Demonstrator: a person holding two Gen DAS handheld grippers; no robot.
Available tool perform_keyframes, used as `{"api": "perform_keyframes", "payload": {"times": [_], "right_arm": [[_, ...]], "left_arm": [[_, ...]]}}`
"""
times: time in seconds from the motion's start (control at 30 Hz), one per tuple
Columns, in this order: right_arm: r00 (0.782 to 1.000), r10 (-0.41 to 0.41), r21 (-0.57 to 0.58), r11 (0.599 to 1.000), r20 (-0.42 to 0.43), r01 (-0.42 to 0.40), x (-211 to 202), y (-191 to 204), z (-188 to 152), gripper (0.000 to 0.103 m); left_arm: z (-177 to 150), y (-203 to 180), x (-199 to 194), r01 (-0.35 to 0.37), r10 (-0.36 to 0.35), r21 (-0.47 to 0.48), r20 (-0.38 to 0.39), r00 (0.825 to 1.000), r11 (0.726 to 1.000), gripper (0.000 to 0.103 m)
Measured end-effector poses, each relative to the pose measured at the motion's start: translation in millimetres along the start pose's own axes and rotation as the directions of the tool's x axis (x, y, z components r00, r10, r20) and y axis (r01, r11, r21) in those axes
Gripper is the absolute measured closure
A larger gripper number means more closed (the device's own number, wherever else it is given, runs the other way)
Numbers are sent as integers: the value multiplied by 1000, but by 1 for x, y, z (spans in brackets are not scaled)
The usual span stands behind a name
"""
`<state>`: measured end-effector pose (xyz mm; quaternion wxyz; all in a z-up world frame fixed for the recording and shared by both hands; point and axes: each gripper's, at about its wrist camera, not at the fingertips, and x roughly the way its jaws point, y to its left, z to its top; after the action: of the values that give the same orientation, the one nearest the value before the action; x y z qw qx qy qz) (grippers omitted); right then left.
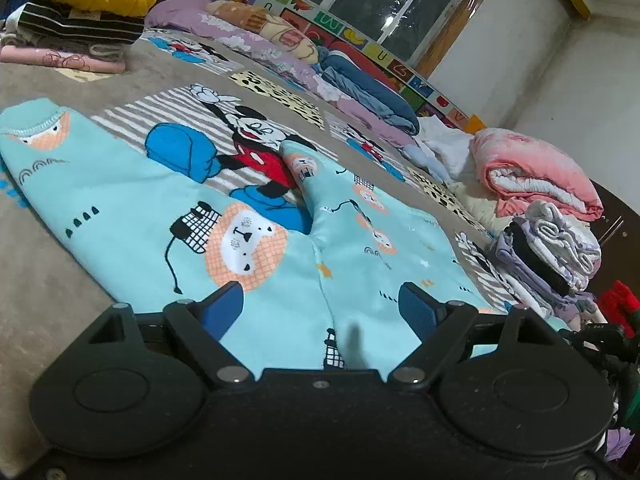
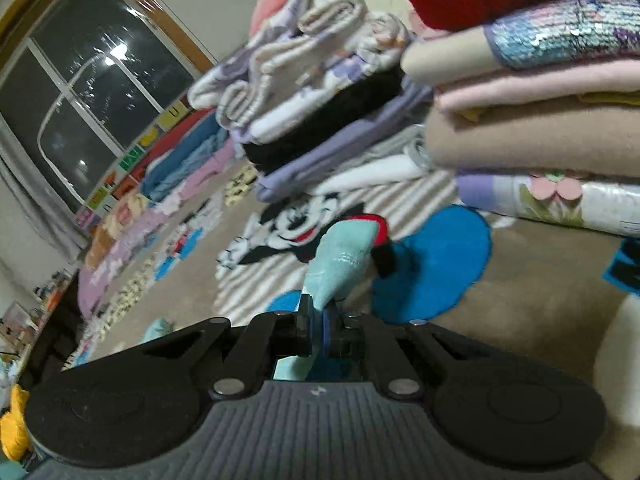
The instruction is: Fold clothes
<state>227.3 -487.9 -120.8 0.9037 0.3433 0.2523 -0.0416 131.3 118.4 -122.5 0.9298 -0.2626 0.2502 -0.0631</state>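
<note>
Now pyjama trousers between spread left fingers; right fingers pinch fabric.

Indoor lamplight, glare on window, fisheye-warped, blurry.

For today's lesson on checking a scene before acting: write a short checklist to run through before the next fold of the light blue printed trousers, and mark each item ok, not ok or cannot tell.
1. Right gripper has a hold on the trousers: ok, jaws shut on a bunched bit of blue cloth.
2. Left gripper ready to grasp: ok, jaws open over the waist end, nothing between them.
3. Trouser legs lie flat: not ok, the right leg is twisted and ridged.
4. Which part the right gripper holds: cannot tell.
5. Folded stack clear of the right gripper: cannot tell, it looms close ahead.
</note>
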Motion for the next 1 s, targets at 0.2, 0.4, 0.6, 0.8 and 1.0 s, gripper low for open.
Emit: {"api": "perform_keyframes", "payload": {"times": [0.2, 0.4, 0.6, 0.8, 1.0], "right_arm": [[997, -60, -7, 998, -44, 59, 13, -7, -4, 97], [989, -144, 44, 988, -39, 146, 9, -27, -6, 85], [982, -190, -32, 981, -11, 190, 0, -21, -9, 71], [970, -218, -173, 956, 109, 235, -17, 11, -9, 70], [991, -85, -239, 965, 104, 108, -34, 39, -25, 70]], "left_arm": [[0, 3, 0, -8, 8, -4, -3, 1000, 1000, 18], [-1, 3, 1, -11, 11, -8, -5, 1000, 1000, 18], [-1, 3, 1, -9, 9, -5, -5, 1000, 1000, 18], [-2, 0, -2, -4, 5, 4, -2, 1000, 1000, 18], [-5, -17, -9, 23, -24, 89, 19, 1000, 996, 18]]}}
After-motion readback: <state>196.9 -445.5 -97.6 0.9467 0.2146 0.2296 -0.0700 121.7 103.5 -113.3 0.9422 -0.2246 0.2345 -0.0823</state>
